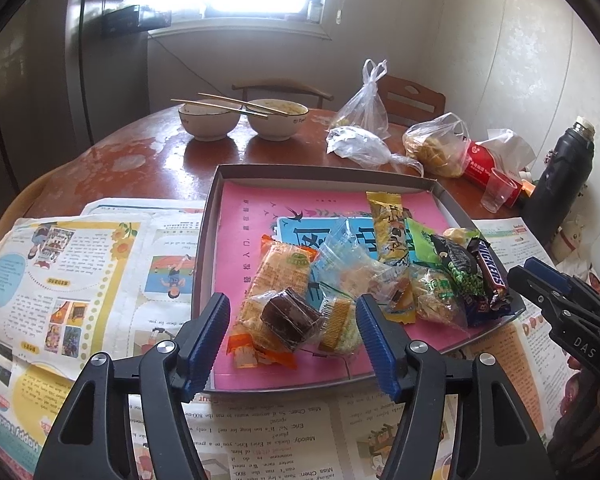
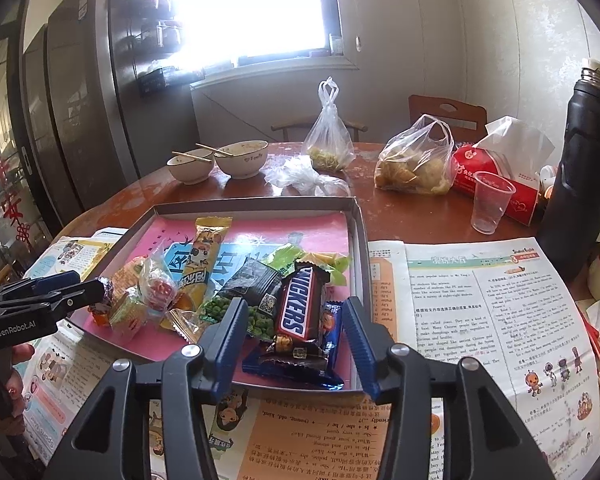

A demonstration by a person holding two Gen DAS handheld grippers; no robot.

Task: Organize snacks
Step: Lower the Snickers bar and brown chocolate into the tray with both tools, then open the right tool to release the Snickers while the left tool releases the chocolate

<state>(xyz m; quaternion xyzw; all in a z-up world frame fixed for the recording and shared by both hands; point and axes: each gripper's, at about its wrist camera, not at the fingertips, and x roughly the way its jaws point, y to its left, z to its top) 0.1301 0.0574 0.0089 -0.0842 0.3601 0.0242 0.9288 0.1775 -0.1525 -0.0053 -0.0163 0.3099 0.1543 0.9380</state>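
Left wrist view: left tongs [image 1: 292,336] released, jaws spread above the near edge of the grey tray [image 1: 432,186]; a brown cake in clear wrap [image 1: 290,318] lies between the blue pads, neither pad pressing on it. The cake rests on an orange-trimmed cracker pack [image 1: 274,284]. Snacks are heaped in the tray's near-right part on its pink liner: yellow bar [image 1: 390,228], green pea packet [image 1: 460,270], Snickers bar [image 1: 492,272] at the right wall. Right tongs [image 1: 540,276] enter from the right edge, beside the tray wall. Tray sits on newspaper [image 1: 80,264] over the table [image 1: 148,160]; two bowls [image 1: 240,120] with chopsticks behind. Right wrist view: right tongs [image 2: 296,334] released, jaws apart on either side of the Snickers bar [image 2: 298,304], which lies on a blue packet [image 2: 332,328] in the tray's near-right corner; pads not touching it. Left tongs [image 2: 96,290] come in from the left over the tray's near-left snacks. Plastic cup [image 2: 490,204], red tissue pack [image 2: 500,172] and black flask [image 2: 580,168] stand beyond the tray.
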